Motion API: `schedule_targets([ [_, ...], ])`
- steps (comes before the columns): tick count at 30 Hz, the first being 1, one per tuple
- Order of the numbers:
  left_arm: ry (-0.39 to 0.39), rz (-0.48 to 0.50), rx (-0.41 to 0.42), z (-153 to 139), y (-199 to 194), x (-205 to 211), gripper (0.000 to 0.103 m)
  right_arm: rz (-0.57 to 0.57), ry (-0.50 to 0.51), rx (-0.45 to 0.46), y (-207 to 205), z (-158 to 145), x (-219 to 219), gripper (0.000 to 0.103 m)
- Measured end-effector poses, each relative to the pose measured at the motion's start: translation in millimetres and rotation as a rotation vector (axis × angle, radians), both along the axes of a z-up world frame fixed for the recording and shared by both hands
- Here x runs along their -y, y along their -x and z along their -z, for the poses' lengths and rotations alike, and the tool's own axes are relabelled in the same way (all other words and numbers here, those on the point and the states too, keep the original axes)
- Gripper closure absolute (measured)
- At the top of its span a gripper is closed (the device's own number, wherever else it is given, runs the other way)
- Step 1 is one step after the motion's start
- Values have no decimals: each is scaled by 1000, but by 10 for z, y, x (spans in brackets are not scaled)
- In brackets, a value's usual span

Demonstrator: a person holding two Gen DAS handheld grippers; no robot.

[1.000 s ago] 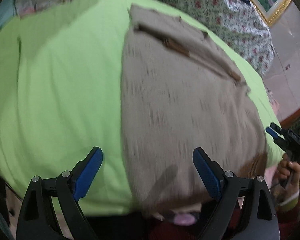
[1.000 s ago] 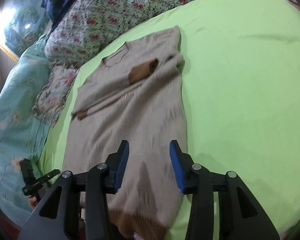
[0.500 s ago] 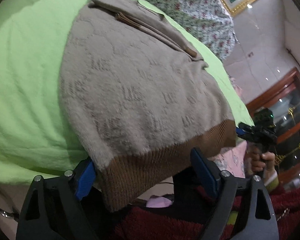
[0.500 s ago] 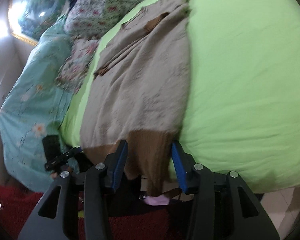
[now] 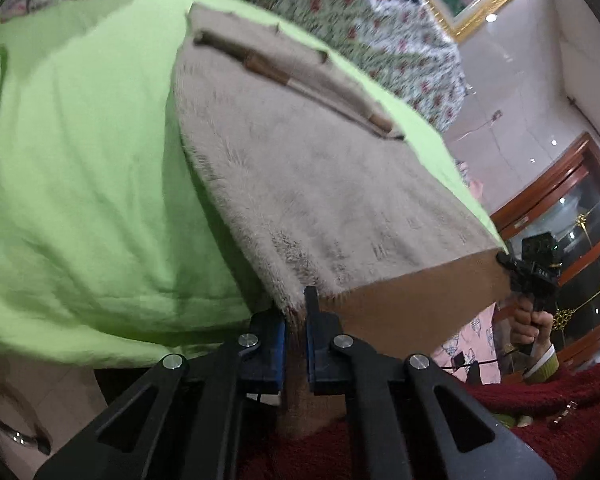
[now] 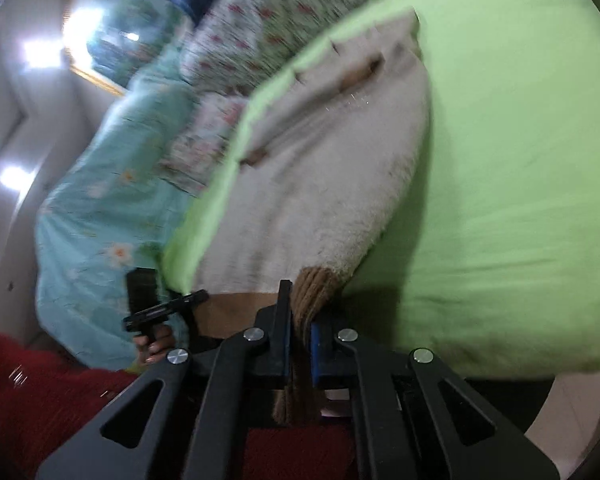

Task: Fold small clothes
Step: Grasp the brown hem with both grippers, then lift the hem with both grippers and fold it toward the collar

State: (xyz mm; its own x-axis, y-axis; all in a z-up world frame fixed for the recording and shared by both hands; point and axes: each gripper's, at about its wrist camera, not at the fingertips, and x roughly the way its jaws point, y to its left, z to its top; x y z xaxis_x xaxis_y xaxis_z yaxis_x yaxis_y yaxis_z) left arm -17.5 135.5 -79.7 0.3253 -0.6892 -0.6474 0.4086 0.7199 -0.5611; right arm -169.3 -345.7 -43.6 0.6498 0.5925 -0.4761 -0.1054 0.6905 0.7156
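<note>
Beige knit sweater [image 5: 324, 184] with brown ribbed hem lies on the green bedsheet [image 5: 80, 184], sleeves already folded in. Your left gripper [image 5: 296, 320] and right gripper [image 6: 300, 320] each pinch a hem corner at the bed's near edge; the bottom-up fold remains.

The right tool [image 6: 298, 328] pinches the brown hem corner of the beige sweater [image 6: 320, 184] lying on the green sheet [image 6: 500, 160].

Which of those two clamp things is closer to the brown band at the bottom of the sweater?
Neither, it's a tie. The left hand-held gripper is shut on one corner of the brown band, and the right hand-held gripper is shut on the opposite corner. Both touch it.
</note>
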Motion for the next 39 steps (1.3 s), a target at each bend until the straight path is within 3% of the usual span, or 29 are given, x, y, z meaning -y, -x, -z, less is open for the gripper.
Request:
schedule_targets([
  [8,-57,25,-79,278,-71,92,95,-13,-8,-109,-124,419,-25,96],
  [12,-63,52,-119,375,-78,177,57,-25,-57,-117,-206,515,-67,92],
  [14,-77,62,-125,418,-82,235,53,-16,-53,-140,-243,560,-56,90],
  [17,-91,82,-102,428,-57,318,54,-17,-61,-148,-280,597,-82,87],
  [18,-97,86,-92,421,-43,345,59,-21,-60,-146,-291,604,-101,87],
  [20,-103,109,-85,426,-16,356,94,-32,-41,-146,-302,604,-153,87],
  [21,-96,115,-93,431,-8,355,97,-41,-27,-145,-301,596,-182,89],
  [22,-91,110,-83,400,7,367,97,-48,-9,-139,-288,572,-208,93],
  [26,-49,79,-13,196,130,248,98,-20,-33,-98,-126,458,-131,95],
  [31,23,32,-42,176,106,146,98,-5,-107,-123,-53,594,-31,96],
  [39,109,-15,149,-715,-63,40,98,-24,-214,94,-278,-88,13,96],
])
